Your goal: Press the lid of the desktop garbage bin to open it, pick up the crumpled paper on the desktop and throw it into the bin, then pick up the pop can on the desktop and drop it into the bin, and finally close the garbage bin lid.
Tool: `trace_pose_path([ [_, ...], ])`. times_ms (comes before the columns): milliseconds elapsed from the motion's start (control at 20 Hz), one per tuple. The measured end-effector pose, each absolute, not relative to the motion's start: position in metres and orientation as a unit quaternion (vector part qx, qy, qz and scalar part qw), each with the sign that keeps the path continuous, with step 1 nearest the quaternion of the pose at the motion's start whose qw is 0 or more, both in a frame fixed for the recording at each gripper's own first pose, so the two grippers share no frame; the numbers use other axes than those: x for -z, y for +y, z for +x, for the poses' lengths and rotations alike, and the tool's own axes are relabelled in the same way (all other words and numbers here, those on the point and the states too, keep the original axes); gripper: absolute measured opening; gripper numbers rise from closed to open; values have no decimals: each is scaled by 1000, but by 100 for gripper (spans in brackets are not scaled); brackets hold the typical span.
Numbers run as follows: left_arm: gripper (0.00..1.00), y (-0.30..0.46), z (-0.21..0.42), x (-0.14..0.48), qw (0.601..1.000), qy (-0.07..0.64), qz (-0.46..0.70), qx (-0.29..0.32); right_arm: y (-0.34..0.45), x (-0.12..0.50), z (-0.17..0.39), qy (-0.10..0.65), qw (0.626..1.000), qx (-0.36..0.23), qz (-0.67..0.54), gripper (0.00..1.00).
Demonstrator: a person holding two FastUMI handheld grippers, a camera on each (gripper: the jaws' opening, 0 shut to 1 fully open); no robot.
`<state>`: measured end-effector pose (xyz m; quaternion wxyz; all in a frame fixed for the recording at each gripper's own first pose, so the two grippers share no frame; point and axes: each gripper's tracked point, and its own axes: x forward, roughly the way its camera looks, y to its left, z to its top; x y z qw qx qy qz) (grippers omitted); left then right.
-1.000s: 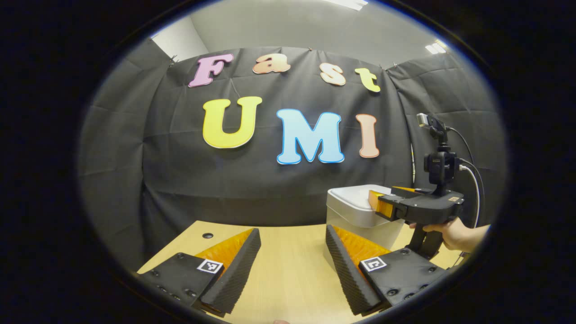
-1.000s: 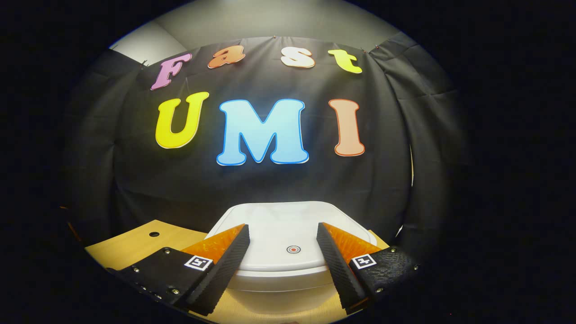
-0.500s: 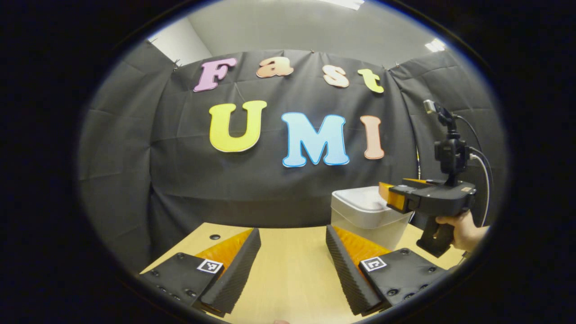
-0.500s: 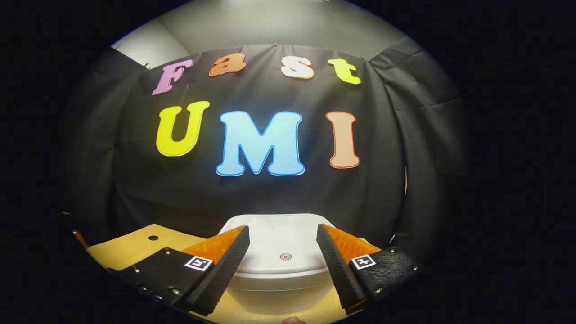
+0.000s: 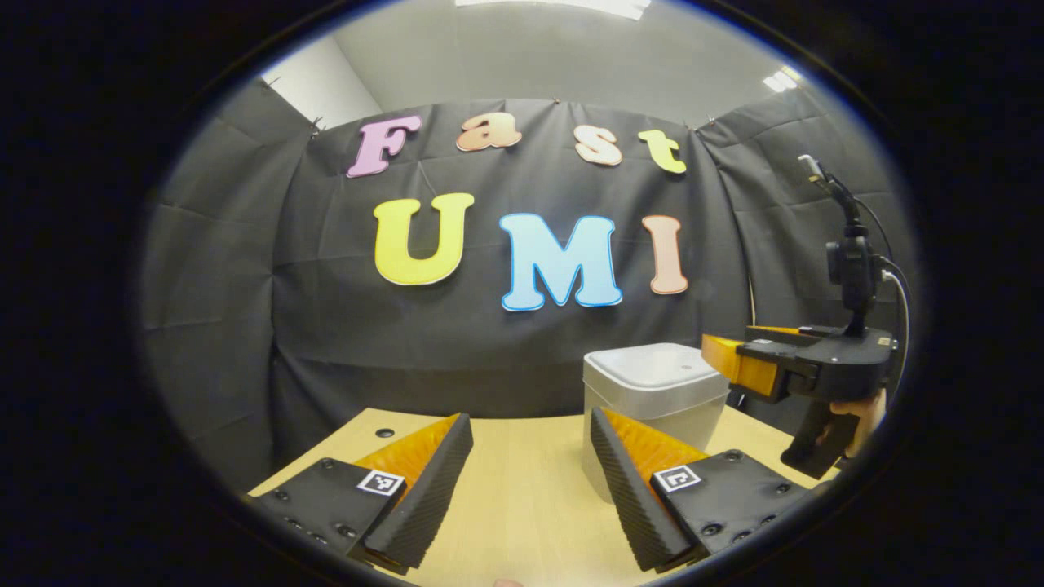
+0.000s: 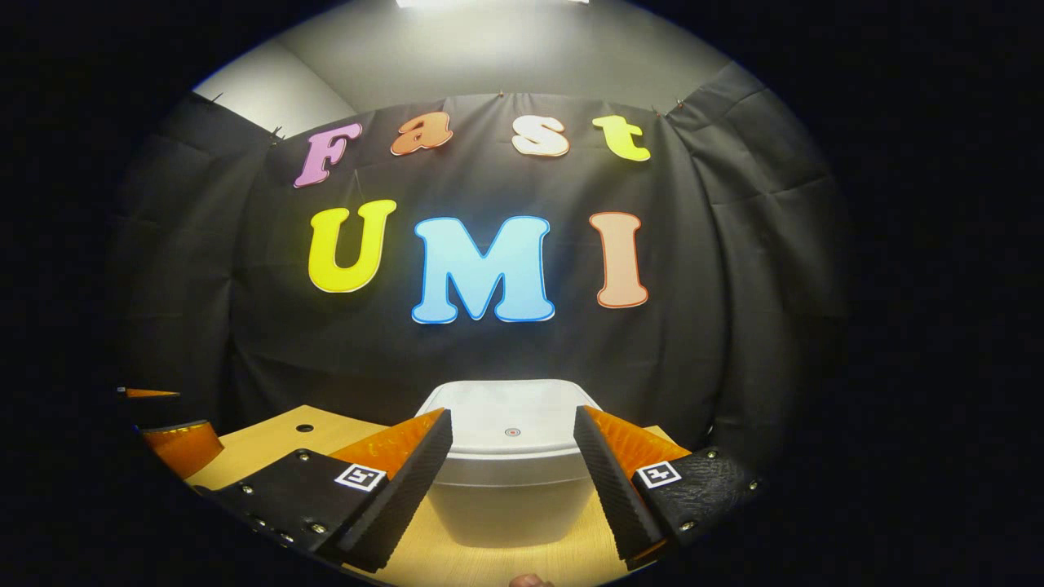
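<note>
Right gripper view: bin at 6 o'clock, lid shut.
Your right gripper gapes wide, holding nothing. The lid looks stiff and slick; press its centre dot.

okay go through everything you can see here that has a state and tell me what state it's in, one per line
garbage bin: upright on the table.
bin lid: closed, lying flat on the bin.
left gripper: open, nothing between its fingers.
right gripper: open, held off the bin, touching nothing.
hand: wrapped round the right gripper's handle.
</note>
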<state>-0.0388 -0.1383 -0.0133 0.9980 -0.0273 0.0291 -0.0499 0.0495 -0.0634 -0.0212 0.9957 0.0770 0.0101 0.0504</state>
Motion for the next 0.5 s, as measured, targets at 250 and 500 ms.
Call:
trace_pose_path([
  [250,100,-140,-41,18,999,35,-23,32,-68,20,18,0,996,-60,68,96],
  [500,100,-134,-40,13,999,26,-27,31,-68,10,-8,-12,997,-53,49,96],
])
